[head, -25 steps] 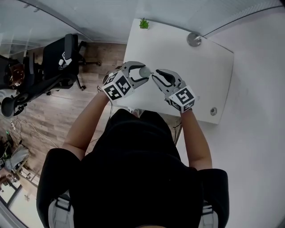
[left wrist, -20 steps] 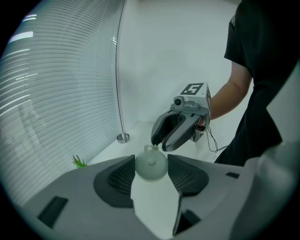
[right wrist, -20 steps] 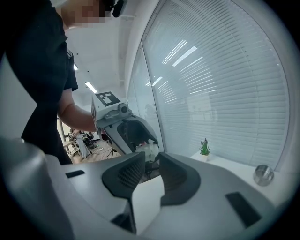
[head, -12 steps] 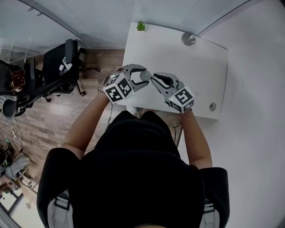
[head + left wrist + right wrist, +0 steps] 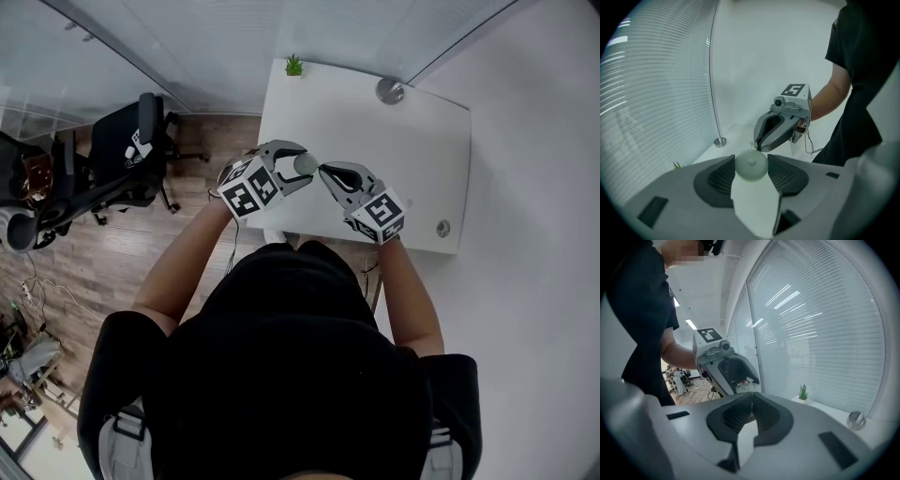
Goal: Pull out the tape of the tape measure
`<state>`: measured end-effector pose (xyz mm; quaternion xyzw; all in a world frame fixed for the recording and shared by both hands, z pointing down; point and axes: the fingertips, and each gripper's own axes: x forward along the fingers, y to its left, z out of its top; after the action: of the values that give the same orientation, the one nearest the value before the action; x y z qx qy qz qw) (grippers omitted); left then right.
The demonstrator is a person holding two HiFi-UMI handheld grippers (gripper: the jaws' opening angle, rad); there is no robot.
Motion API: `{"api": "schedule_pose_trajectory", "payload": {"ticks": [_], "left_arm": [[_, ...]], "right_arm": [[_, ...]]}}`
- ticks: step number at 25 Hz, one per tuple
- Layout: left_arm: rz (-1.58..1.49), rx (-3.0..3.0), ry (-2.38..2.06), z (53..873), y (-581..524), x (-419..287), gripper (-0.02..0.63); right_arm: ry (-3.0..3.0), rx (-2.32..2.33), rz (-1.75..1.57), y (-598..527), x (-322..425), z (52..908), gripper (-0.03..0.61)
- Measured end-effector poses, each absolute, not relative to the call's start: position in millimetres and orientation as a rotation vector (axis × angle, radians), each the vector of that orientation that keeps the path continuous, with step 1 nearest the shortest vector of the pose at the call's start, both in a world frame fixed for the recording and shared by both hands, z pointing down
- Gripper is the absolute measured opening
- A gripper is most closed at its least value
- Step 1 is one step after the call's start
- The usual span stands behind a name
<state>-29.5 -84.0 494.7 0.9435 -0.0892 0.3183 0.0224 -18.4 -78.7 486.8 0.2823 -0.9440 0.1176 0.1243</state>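
The left gripper's (image 5: 298,166) jaws clamped the tape measure (image 5: 751,165); the right gripper's (image 5: 324,170) jaws had just been closing — seemingly pinching its tab (image 5: 752,145). No tape was drawn out yet — the pulling remained.

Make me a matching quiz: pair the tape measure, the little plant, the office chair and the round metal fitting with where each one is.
Things:
1. tape measure
2. small potted plant
3. black office chair
4. round metal fitting

Places:
A. on the wooden floor, left of the table
B. far edge of the table, towards its right corner
C. clamped between the left gripper's jaws
D. far left corner of the table

Pairs: 1-C, 2-D, 3-A, 4-B
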Motion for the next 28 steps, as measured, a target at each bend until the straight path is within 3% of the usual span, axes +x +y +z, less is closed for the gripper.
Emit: {"api": "schedule_pose_trajectory", "payload": {"ticks": [28], "left_arm": [[1.047, 2.874, -0.355, 495.9, -118.0, -37.7, 0.227]], "right_arm": [[-2.680, 1.017, 0.341, -109.2, 31.7, 483.6, 0.009]]}}
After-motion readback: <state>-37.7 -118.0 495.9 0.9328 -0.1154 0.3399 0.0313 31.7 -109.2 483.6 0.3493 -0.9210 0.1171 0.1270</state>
